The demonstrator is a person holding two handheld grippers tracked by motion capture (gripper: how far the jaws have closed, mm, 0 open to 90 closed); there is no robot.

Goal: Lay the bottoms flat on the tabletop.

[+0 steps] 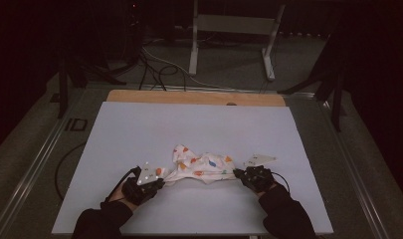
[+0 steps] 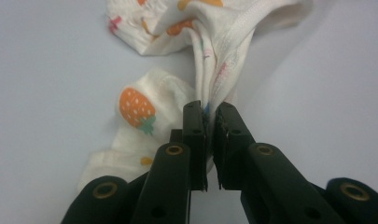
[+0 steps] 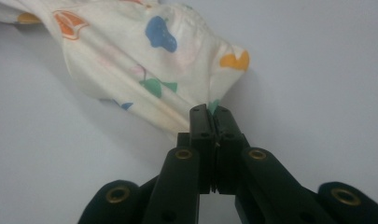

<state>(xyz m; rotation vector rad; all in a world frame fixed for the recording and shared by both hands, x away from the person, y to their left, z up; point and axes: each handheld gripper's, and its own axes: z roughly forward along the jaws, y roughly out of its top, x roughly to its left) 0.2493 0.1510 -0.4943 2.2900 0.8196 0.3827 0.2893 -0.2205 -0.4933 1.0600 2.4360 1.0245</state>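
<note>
left fingers: left gripper clamped on a bunched fold of the garment, with cloth pinched between its pads and only a thin gap left.
right fingers: right gripper closed tight on an edge of the garment, a sliver of green print poking out at the tips.
garment: cream cloth with orange, blue and green prints, crumpled on the tabletop between the two grippers, at its near middle.
hands: left hand at the cloth's left end, right hand at its right end.
tabletop: pale sheet, wooden strip along the far edge.
</note>
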